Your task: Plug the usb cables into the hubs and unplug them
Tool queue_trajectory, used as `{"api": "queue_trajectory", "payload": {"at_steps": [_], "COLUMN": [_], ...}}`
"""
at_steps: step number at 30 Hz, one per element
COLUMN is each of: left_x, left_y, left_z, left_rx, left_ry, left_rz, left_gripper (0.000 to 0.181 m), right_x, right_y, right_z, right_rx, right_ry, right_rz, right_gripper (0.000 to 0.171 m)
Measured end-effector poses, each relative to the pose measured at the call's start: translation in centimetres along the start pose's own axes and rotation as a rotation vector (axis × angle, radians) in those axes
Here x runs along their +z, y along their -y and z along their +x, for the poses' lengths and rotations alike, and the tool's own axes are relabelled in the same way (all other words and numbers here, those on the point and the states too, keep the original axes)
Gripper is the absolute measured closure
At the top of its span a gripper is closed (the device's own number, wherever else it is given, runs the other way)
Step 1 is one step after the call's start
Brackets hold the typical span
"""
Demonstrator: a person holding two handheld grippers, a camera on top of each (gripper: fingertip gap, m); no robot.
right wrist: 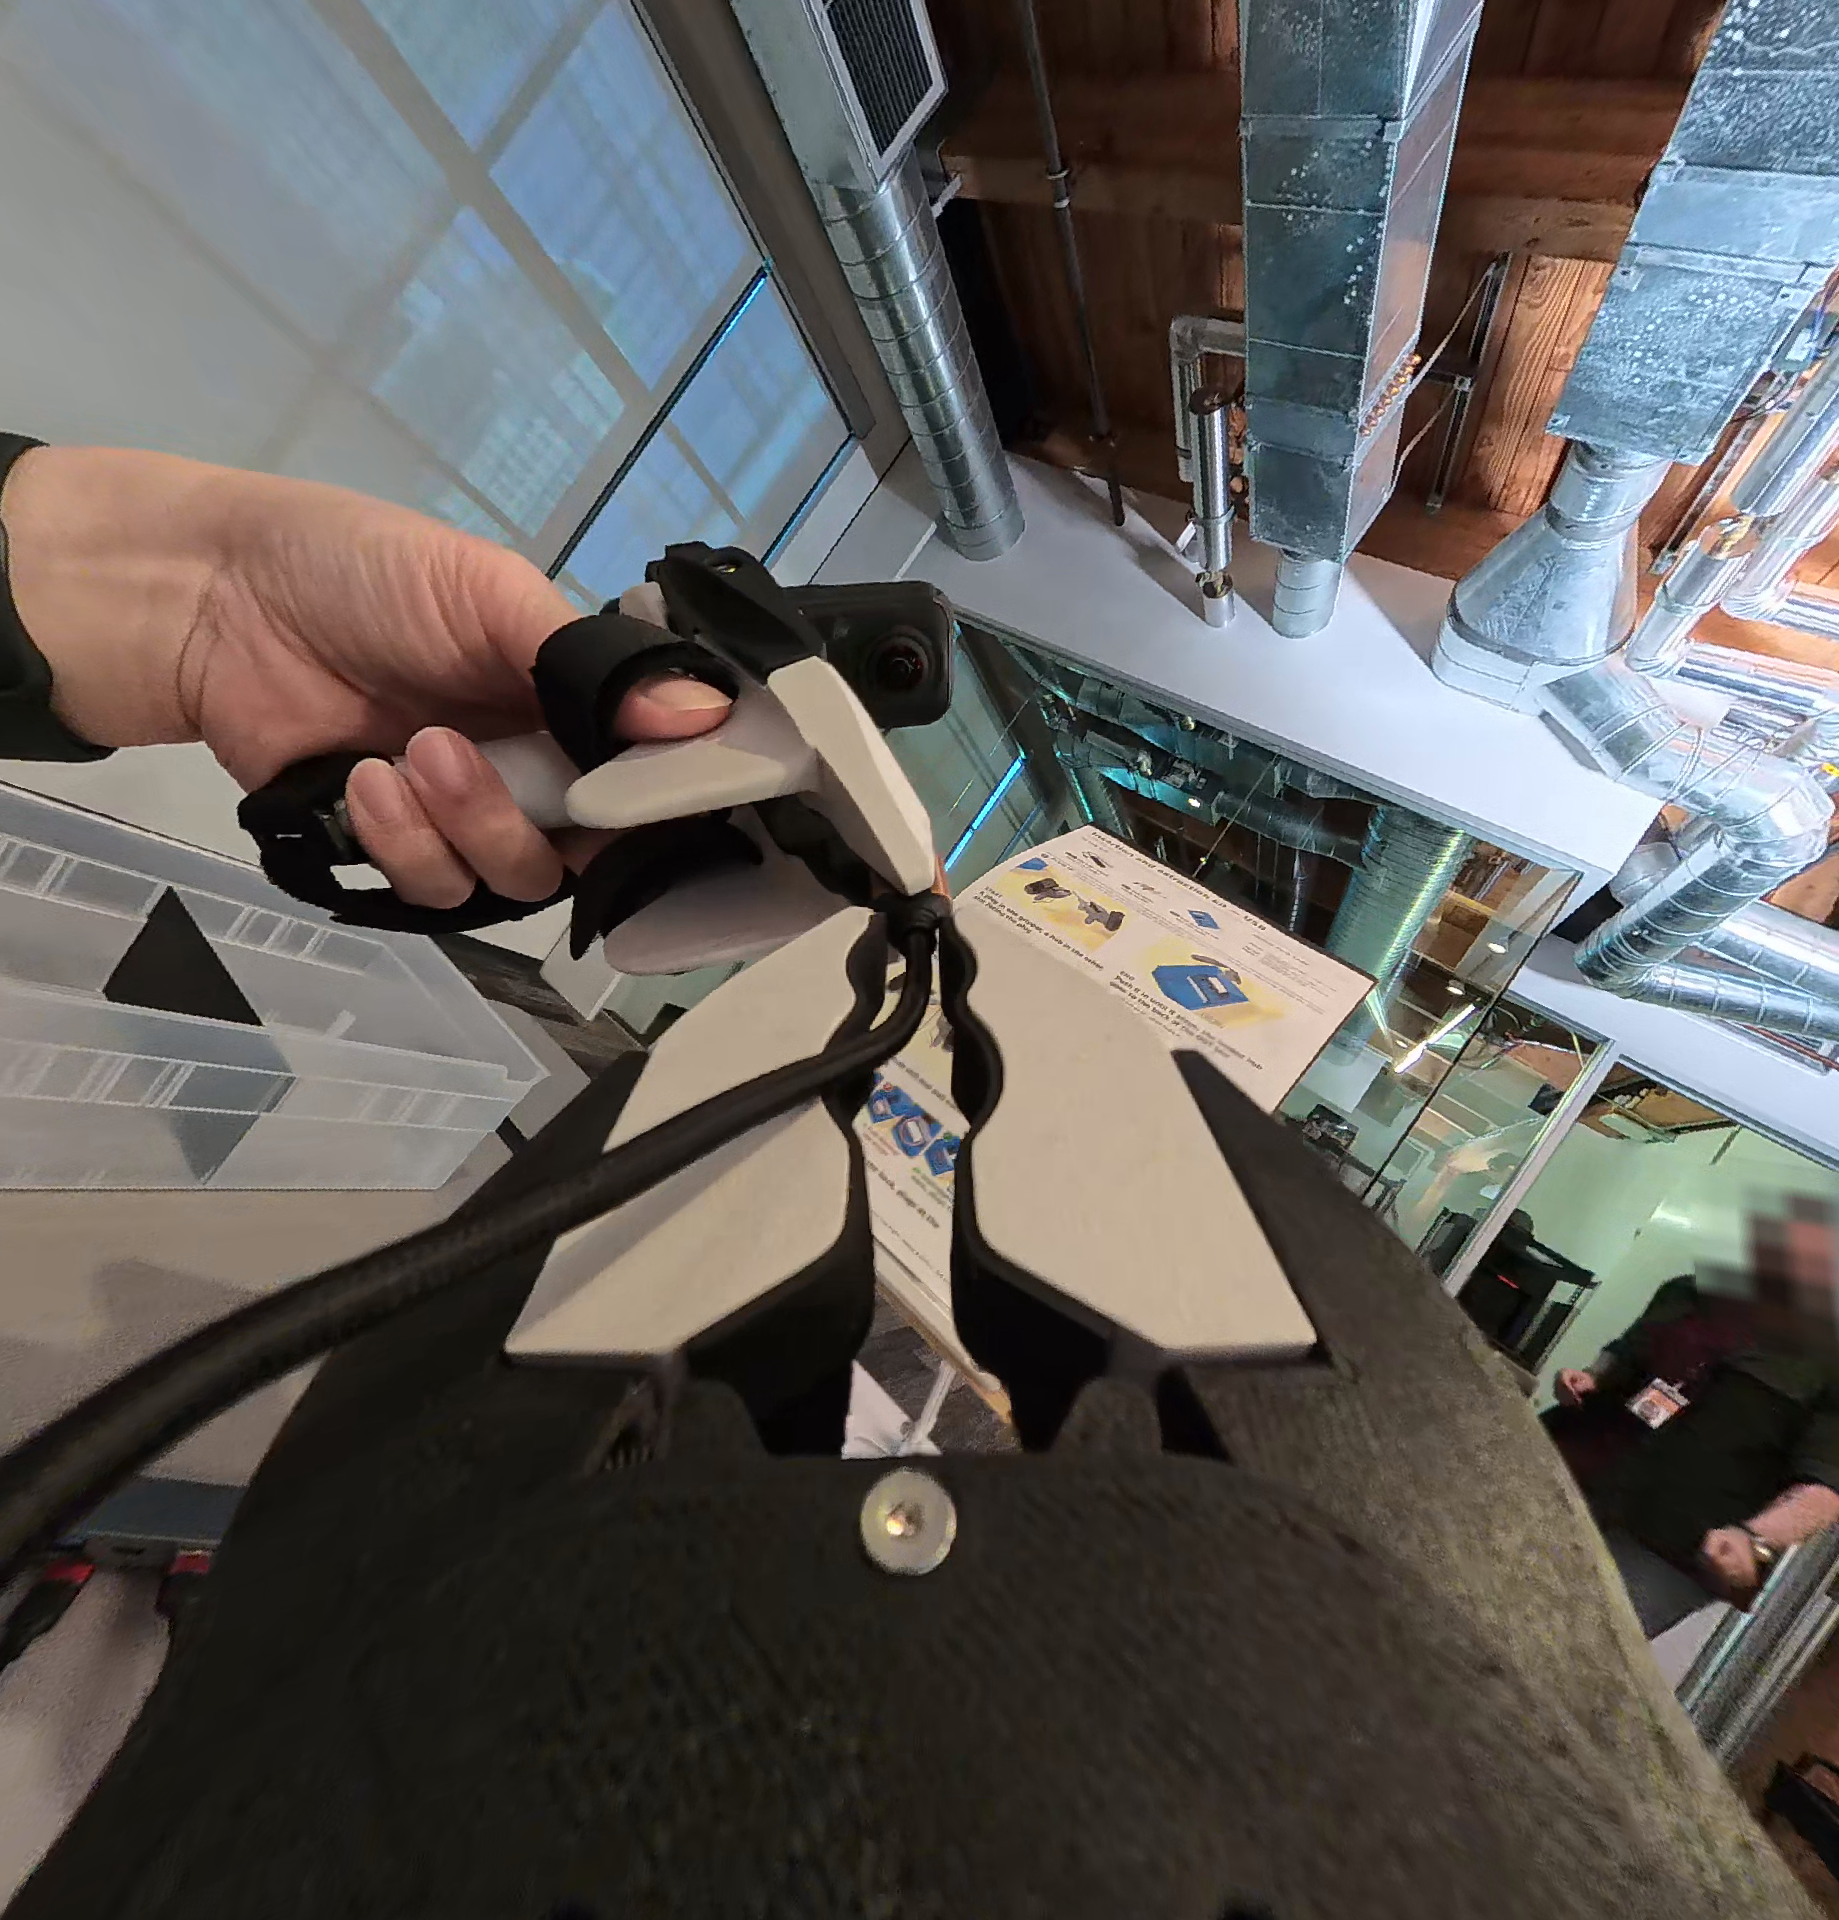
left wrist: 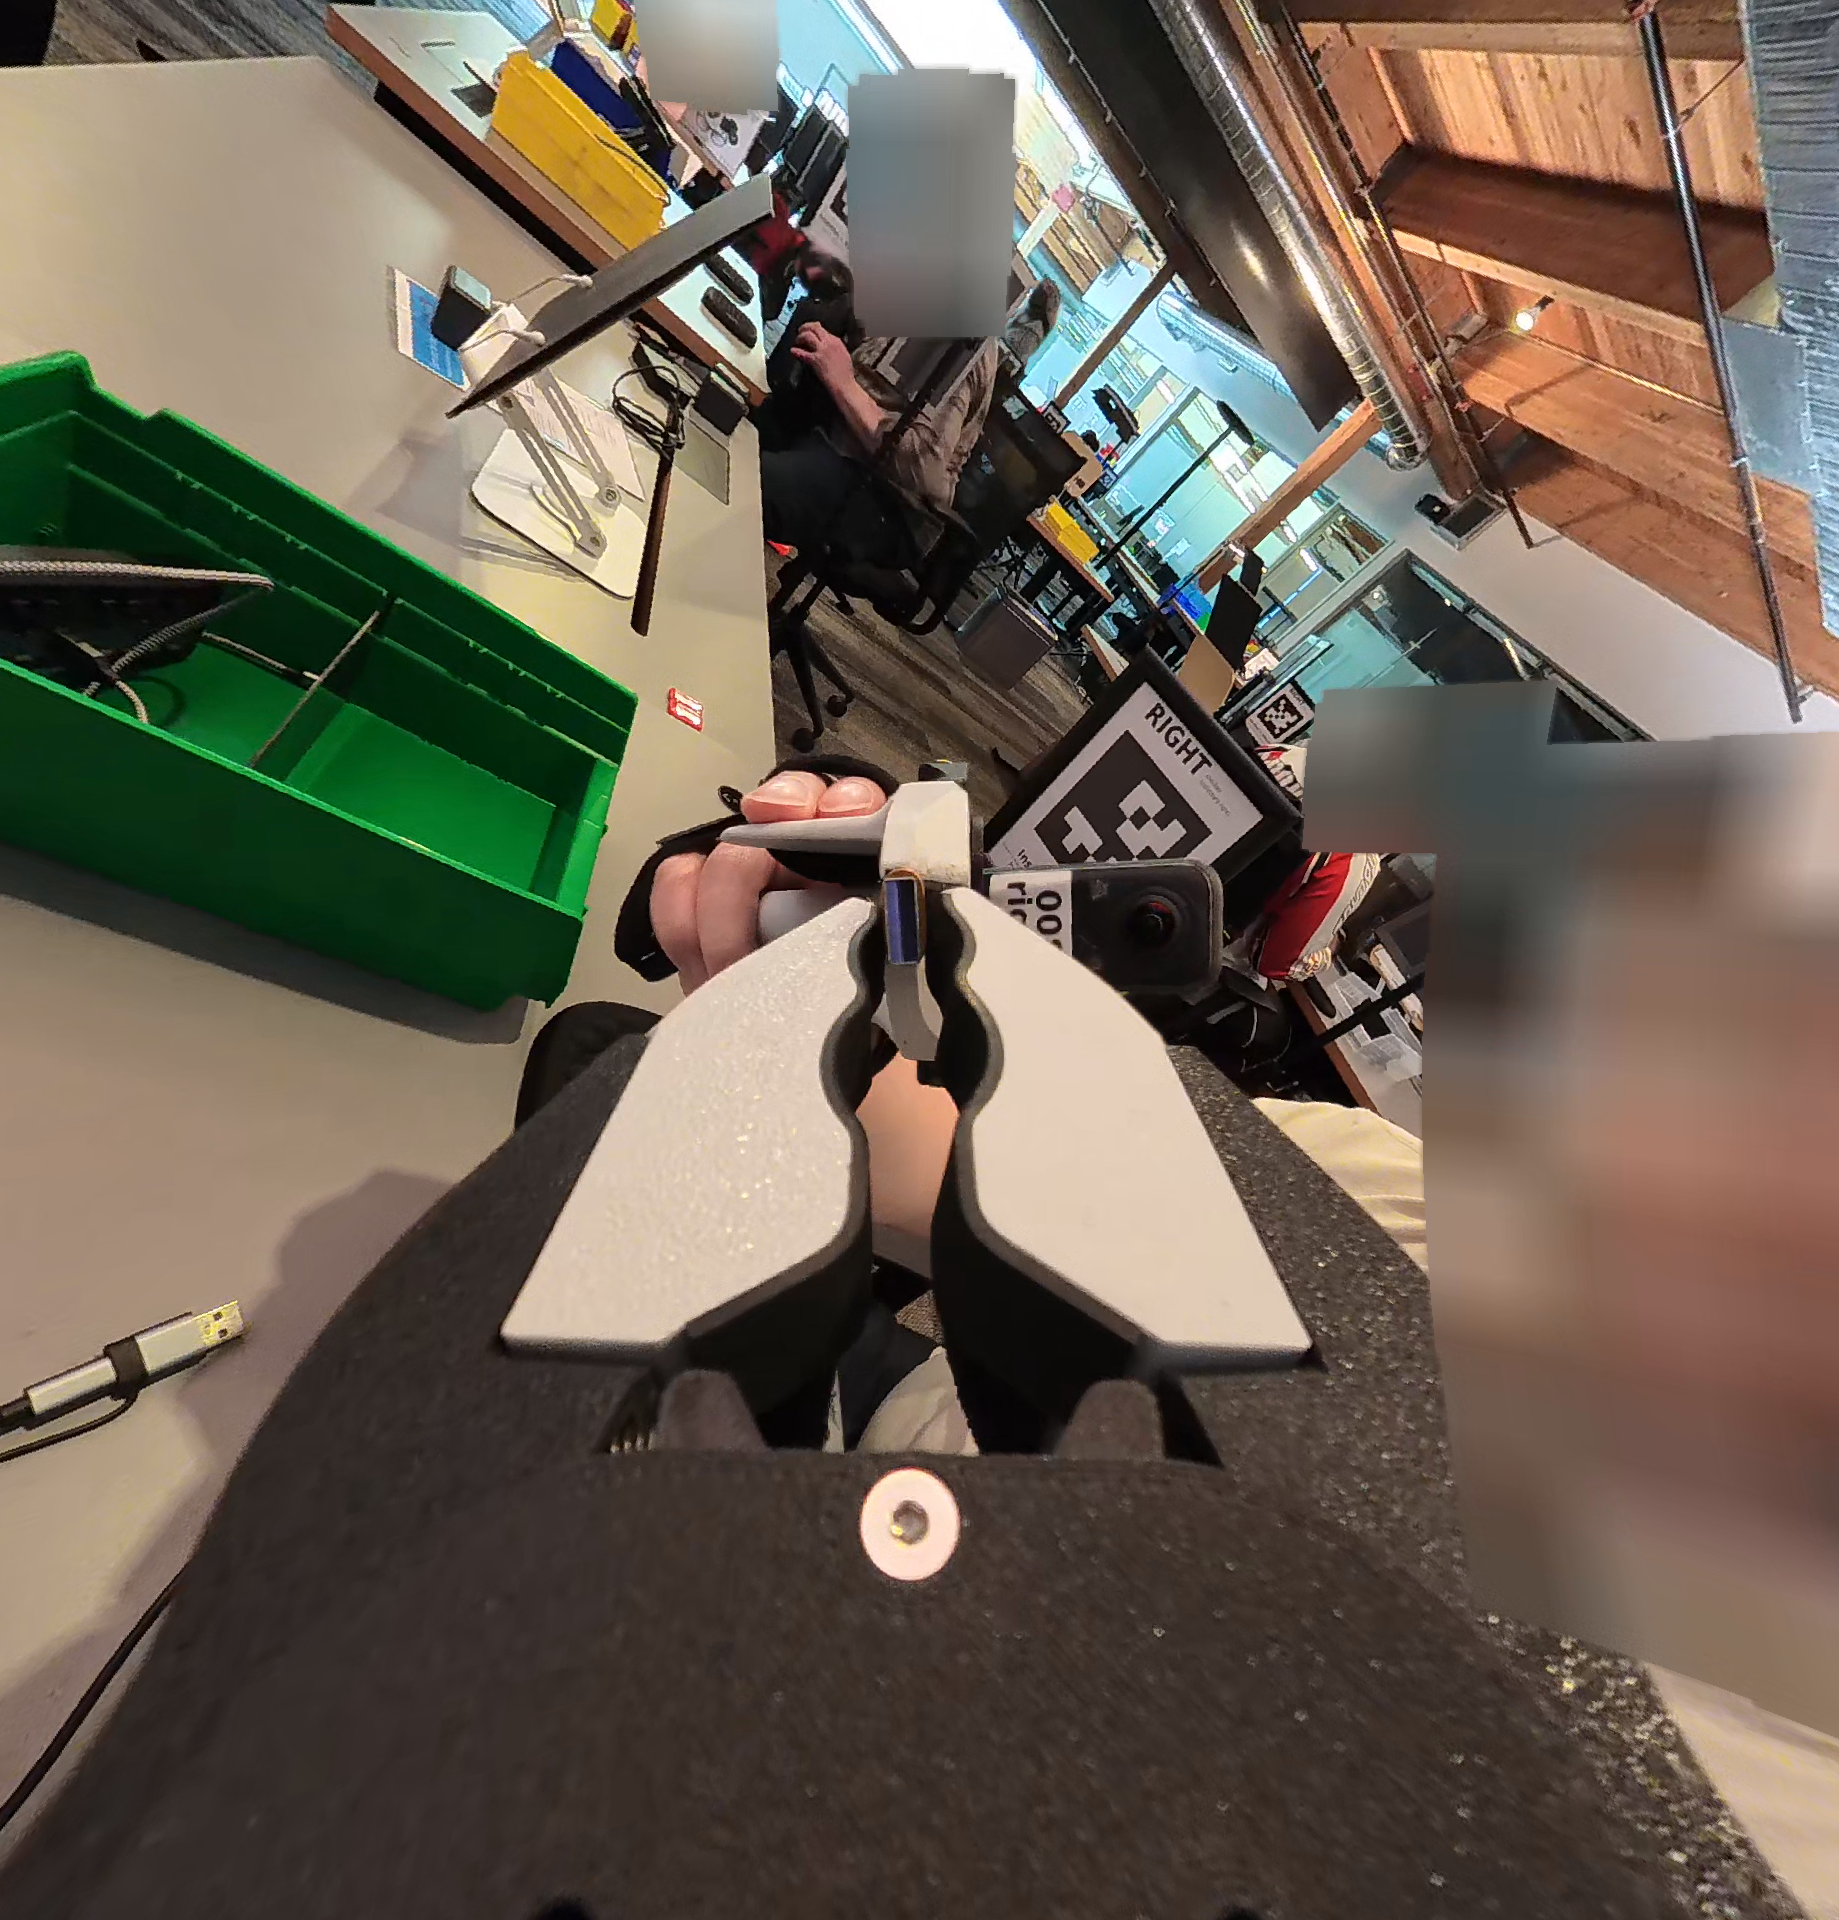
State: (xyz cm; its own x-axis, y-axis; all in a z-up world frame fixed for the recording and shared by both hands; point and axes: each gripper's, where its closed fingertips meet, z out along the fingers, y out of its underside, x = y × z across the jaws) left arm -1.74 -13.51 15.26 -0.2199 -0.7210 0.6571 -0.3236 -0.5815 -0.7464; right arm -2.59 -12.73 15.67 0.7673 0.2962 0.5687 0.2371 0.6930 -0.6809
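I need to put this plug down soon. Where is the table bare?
Bare table lies between the green bin and the loose USB plug, and beyond the bin toward the white stand. The bin's left end holds cables.

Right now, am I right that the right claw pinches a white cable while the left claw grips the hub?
Not quite: the right wrist view shows the right claw pinching a black cable, not white. The left claw grips the hub.

Bright daylight, fisheye-warped edges — sharp
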Motion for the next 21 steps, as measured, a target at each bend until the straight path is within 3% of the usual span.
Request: {"api": "queue_trajectory", "payload": {"at_steps": [1, 10, 14, 18, 21], "left_x": [0.0, 0.1, -2.3, -8.9, -10.8], "left_y": [0.0, -0.2, -0.7, -6.4, -13.1], "left_z": [0.0, -0.6, -3.3, -10.9, -15.3], "left_rx": [0.000, 0.042, 0.126, 0.144, -0.009], "left_ry": [0.002, 0.028, 0.216, 0.686, 0.801], "left_rz": [-0.001, -0.004, 0.022, -0.062, -0.154], "left_gripper": [0.174, 0.173, 0.154, 0.141, 0.134], "right_x": [0.0, -0.3, -1.4, -4.2, -5.6], "right_y": [0.0, -0.6, -1.3, -3.0, -4.8], "right_z": [0.0, -0.2, 0.8, 2.2, 2.1], "right_rx": [0.007, 0.042, 0.059, 0.033, 0.022], "right_ry": [0.003, 0.014, -0.042, -0.108, -0.138], "right_rz": [0.001, -0.006, -0.034, -0.133, -0.192], "right_gripper": [0.162, 0.164, 0.164, 0.164, 0.164]}}
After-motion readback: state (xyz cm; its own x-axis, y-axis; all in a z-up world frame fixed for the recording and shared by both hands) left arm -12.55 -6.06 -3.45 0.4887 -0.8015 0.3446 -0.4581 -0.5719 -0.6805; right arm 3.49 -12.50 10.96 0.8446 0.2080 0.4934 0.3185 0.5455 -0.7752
